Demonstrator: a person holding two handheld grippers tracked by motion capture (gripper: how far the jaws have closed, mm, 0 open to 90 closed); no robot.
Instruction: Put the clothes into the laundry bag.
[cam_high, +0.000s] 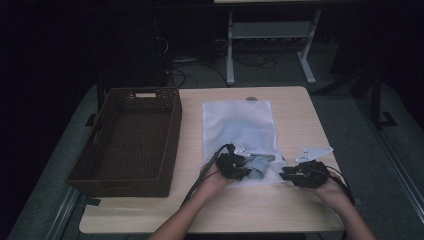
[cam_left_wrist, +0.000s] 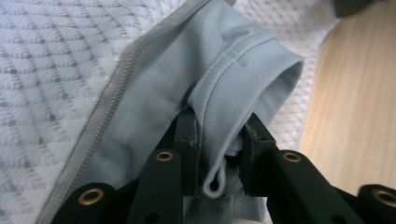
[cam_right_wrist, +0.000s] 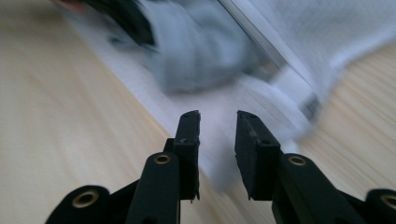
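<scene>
The wooden table (cam_high: 280, 210) carries a brown woven basket (cam_high: 127, 142) on its left side and, just beside it, a white mesh laundry bag (cam_high: 240, 131) lying flat with its zippered mouth toward the person. At that mouth lies a light blue-grey garment (cam_left_wrist: 219, 79), partly inside the bag. The left gripper (cam_left_wrist: 218, 140) pinches a stitched hem fold of the garment between its pads — the fabric loop hangs between the jaws. The right gripper (cam_right_wrist: 217, 123) stands slightly parted with nothing between its pads, hovering just above the bag's near edge by the zipper. The step looks like feeding the garment into the bag — it would go best if the right gripper caught the bag's edge to hold the mouth open while the left keeps its grip on the hem, not on the mesh.
</scene>
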